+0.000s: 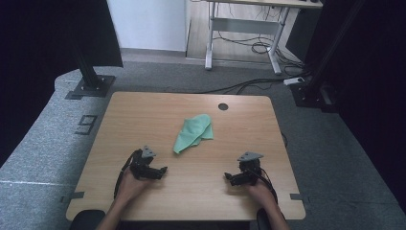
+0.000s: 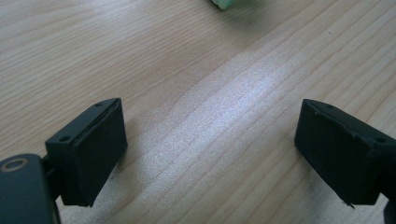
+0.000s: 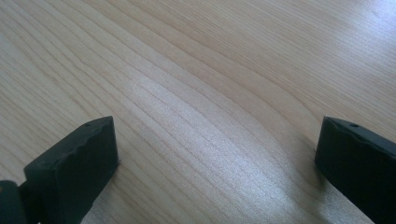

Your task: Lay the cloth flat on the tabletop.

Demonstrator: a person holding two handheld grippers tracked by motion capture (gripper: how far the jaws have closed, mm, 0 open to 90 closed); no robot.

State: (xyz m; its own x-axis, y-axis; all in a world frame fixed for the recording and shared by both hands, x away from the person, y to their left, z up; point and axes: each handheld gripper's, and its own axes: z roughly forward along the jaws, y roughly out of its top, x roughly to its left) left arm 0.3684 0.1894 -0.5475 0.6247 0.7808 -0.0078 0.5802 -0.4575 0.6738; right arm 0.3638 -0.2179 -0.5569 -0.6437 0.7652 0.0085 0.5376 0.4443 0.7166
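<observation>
High view: a green cloth (image 1: 194,132) lies crumpled mid-table (image 1: 143,115), beyond and between the left gripper (image 1: 163,169) and right gripper (image 1: 228,178), nearer the left and touching neither. Both grippers' jaws stand wide apart over bare wood.

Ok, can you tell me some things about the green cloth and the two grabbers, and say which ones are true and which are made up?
1. The green cloth lies crumpled on the wooden table. True.
2. The left gripper is holding the cloth. False: its jaws stand apart with bare wood between them, and the cloth lies farther up the table.
3. The right gripper has its jaws wide apart with nothing between them. True.
4. The cloth is red. False: it is light green.
5. The two grippers point toward each other near the table's front edge. True.
6. The cloth covers the dark round hole in the table. False: the hole is uncovered, beyond the cloth.
</observation>
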